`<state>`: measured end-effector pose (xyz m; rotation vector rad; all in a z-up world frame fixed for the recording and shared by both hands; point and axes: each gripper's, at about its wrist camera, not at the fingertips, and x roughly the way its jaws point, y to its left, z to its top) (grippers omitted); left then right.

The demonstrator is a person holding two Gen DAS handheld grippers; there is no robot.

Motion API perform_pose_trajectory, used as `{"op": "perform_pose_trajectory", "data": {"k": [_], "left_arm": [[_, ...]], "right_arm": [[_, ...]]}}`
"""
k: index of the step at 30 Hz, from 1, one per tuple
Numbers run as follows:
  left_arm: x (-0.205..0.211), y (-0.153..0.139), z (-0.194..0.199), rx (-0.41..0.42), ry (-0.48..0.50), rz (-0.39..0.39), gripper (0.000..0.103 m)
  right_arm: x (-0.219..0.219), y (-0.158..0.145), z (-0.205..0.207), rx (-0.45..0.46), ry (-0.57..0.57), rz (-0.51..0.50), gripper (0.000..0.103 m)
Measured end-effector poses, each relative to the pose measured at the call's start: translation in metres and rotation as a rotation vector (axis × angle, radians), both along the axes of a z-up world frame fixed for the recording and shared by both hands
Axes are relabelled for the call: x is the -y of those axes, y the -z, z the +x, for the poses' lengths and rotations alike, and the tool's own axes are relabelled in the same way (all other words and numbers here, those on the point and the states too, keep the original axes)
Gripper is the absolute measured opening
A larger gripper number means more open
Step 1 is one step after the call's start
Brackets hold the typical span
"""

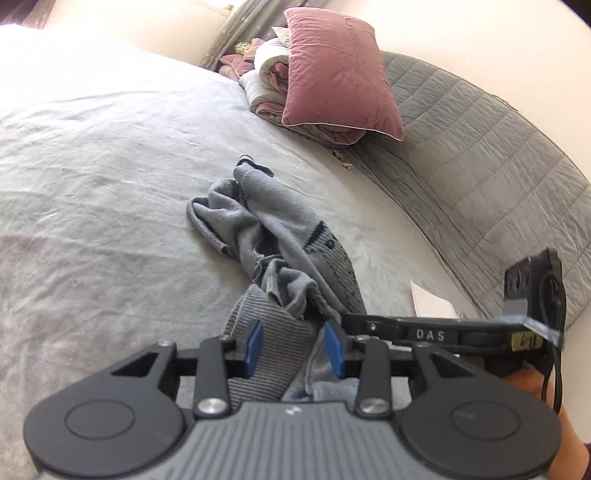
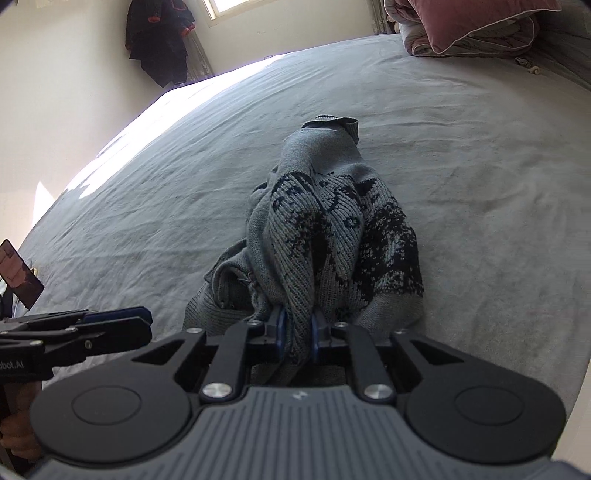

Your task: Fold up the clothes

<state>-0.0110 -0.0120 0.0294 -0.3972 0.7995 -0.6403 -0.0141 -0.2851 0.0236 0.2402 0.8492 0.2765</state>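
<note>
- Left gripper point(image 1: 291, 345): jaws pinching the ribbed grey hem of the sweater point(image 1: 280, 240); blue pads point(image 1: 255, 347) sit either side of the cloth, with the fabric bunched between them.
- Right gripper point(image 2: 297, 332): jaws pressed on a thick fold of the sweater point(image 2: 332, 229), at the knitted dark-patterned band; the pads are nearly hidden by the cloth.
- Left view only: the right gripper point(image 1: 424, 334) comes in from the right edge, side-on, its tip against the cloth just beside the left jaws. Lettering "DAS" shows on its finger, with a yellow tag further back.
- Right view only: the left gripper point(image 2: 110, 321) is seen side-on at lower left, its blue pads near the sweater's edge; the grip point itself is not visible from here.
- Sweater: crumpled in a long heap on the bed point(image 1: 92, 184), running away from both grippers. The near end is raised into the jaws; the far end rests on the sheet.
- The left view shows mostly plain grey cloth and a small patch of pattern. The right view shows the broad dark pattern and the ribbed collar at the far end.
- Left view: a pink pillow point(image 1: 336, 70) lies on rolled bedding, with a grey quilted headboard point(image 1: 480, 155) to the right and a white paper point(image 1: 430, 299) on the bed near it.
- Right view: dark clothes point(image 2: 159, 40) hang on the wall beside a window point(image 2: 236, 7); a phone point(image 2: 18, 273) stands at the left edge.
</note>
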Motion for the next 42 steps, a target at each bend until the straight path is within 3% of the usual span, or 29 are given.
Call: {"op": "perform_pose_trajectory", "data": {"k": [4, 13, 14, 16, 20, 24, 26, 27, 38, 42], "left_arm": [[0.019, 0.003, 0.026, -0.059, -0.041, -0.012, 0.038], [0.045, 0.017, 0.044, -0.036, -0.087, 0.115, 0.034], [0.045, 0.018, 0.045, -0.036, -0.091, 0.111, 0.018], [0.045, 0.018, 0.047, -0.048, -0.092, 0.092, 0.003], [0.044, 0.006, 0.043, 0.026, -0.124, 0.135, 0.001], [0.026, -0.01, 0.046, 0.083, -0.183, 0.197, 0.001], [0.012, -0.016, 0.05, 0.099, -0.221, 0.228, 0.001], [0.004, -0.018, 0.053, 0.105, -0.241, 0.244, 0.001], [-0.076, -0.039, 0.081, 0.179, -0.48, 0.415, 0.001], [-0.105, -0.046, 0.094, 0.19, -0.575, 0.442, 0.001]], "right_arm": [[0.01, 0.004, -0.001, -0.024, 0.014, 0.027, 0.014], [0.012, 0.004, 0.0, -0.031, 0.007, 0.048, 0.014], [0.012, 0.005, 0.0, -0.032, 0.005, 0.048, 0.014], [0.01, 0.004, 0.0, -0.03, -0.003, 0.047, 0.014], [0.003, 0.002, 0.001, -0.01, -0.019, 0.049, 0.02], [-0.006, -0.007, 0.003, 0.029, -0.033, 0.072, 0.032], [-0.01, -0.014, 0.004, 0.065, -0.033, 0.082, 0.05], [-0.011, -0.017, 0.005, 0.079, -0.032, 0.088, 0.052], [-0.007, -0.02, 0.035, 0.063, 0.067, 0.152, 0.056], [-0.009, -0.018, 0.043, 0.052, 0.094, 0.151, 0.056]]}}
